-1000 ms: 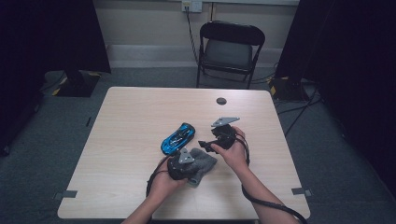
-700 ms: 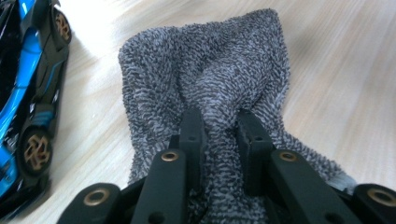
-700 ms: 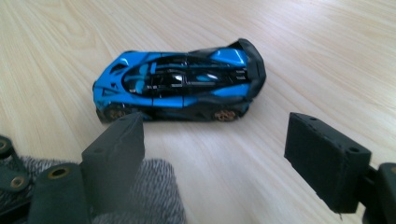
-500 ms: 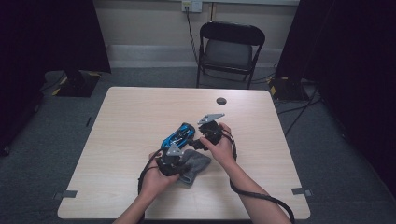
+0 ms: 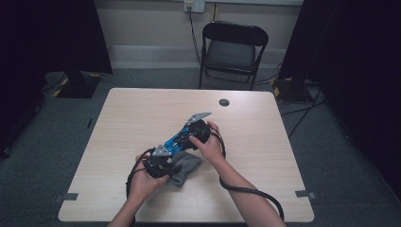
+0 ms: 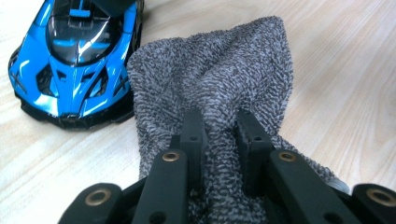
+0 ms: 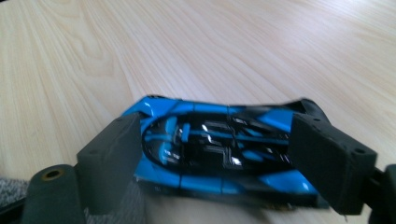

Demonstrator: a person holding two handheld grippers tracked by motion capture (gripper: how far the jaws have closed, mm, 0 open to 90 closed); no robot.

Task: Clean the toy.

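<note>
Grey cloth (image 6: 219,88) clenched in L hand-held gripper (image 6: 219,135); R hand-held gripper (image 7: 215,154) released, straddling blue car (image 7: 219,154)

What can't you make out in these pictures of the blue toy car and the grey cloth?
- Toy car: rear cut off by the top edge, left gripper view.
- Car's ends: behind the right gripper's jaws, right gripper view.
- Cloth: partly under the left gripper, high view.
- Small dark disc: too small to identify.

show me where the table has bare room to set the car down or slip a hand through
Bare wood runs along the left side of the table, the far strip around the small dark disc, and the right edge. It is crowded near the middle front, where the blue toy car, grey cloth and both grippers sit.
</note>
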